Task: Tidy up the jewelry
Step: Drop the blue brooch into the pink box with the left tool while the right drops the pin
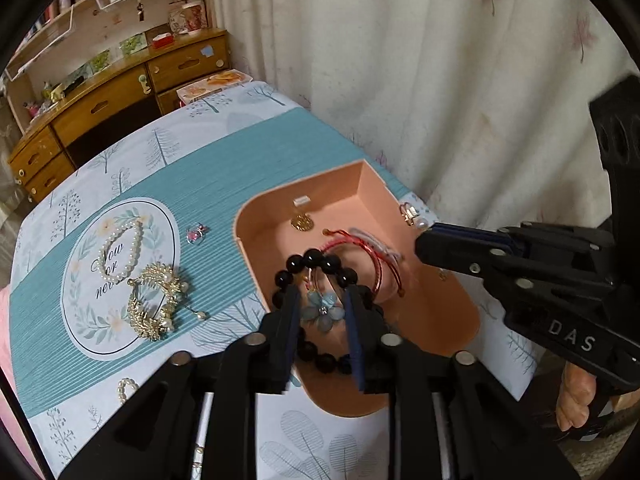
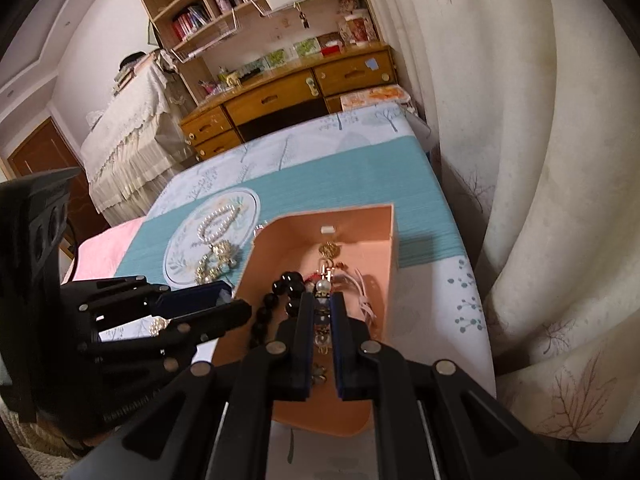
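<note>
The peach jewelry box (image 1: 448,312) lies open on the tabletop (image 1: 224,184), near the curtain. The left tool (image 1: 322,312) hangs over it with its jaws parted and nothing pinched; a blue flower piece (image 1: 320,310) and a black bead bracelet (image 1: 320,262) lie in the box beneath. A red cord bracelet (image 1: 380,264) rests beside them. The right tool (image 2: 322,312) is closed on a pearl-tipped trinket (image 2: 322,287) above the box. A pearl bracelet (image 1: 120,252) and gold hair clip (image 1: 154,304) wait on the cloth's oval print.
</note>
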